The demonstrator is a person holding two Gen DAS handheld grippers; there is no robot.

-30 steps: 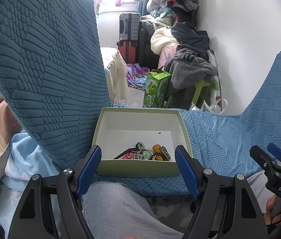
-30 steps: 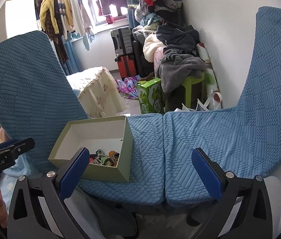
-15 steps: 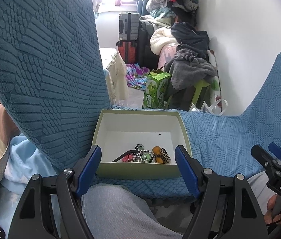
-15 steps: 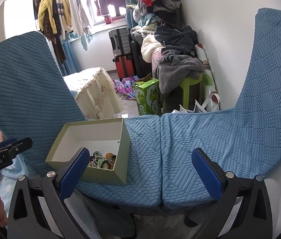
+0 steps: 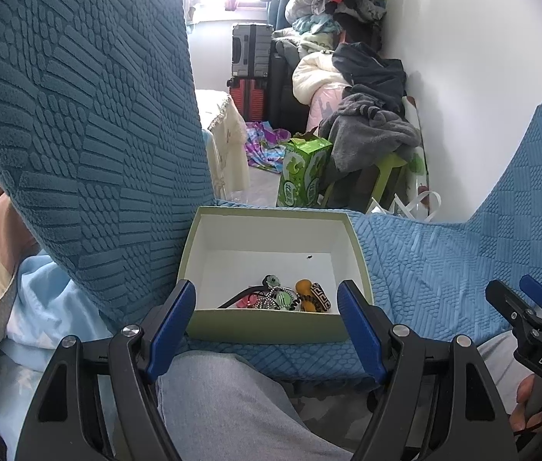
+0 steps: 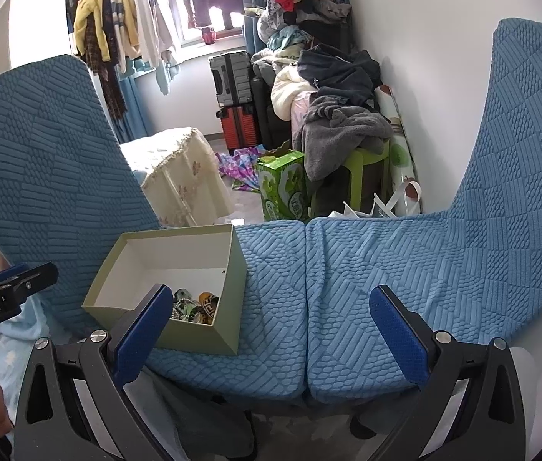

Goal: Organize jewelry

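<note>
An open pale green box (image 5: 275, 328) with a white inside stands on the blue seat cushion (image 5: 416, 269). A small heap of jewelry (image 5: 284, 297) lies in its near part: beads, a dark cord, a patterned piece. My left gripper (image 5: 267, 319) is open and empty, just in front of the box's near wall. In the right wrist view the box (image 6: 228, 269) stands at the left with the jewelry (image 6: 196, 307) in its near corner. My right gripper (image 6: 271, 330) is open and empty, over the cushion (image 6: 367, 276) to the right of the box.
A tall blue seat back (image 5: 78, 123) rises left of the box and another (image 6: 532, 153) at the right. My grey trouser leg (image 5: 224, 403) lies below the left gripper. Beyond the seat's far edge are a green carton (image 6: 282, 188), piled clothes (image 6: 340, 123) and suitcases (image 6: 232, 84).
Both grippers have crept slightly; the box sits a little lower and further left in the right wrist view. Both stay open and empty.
</note>
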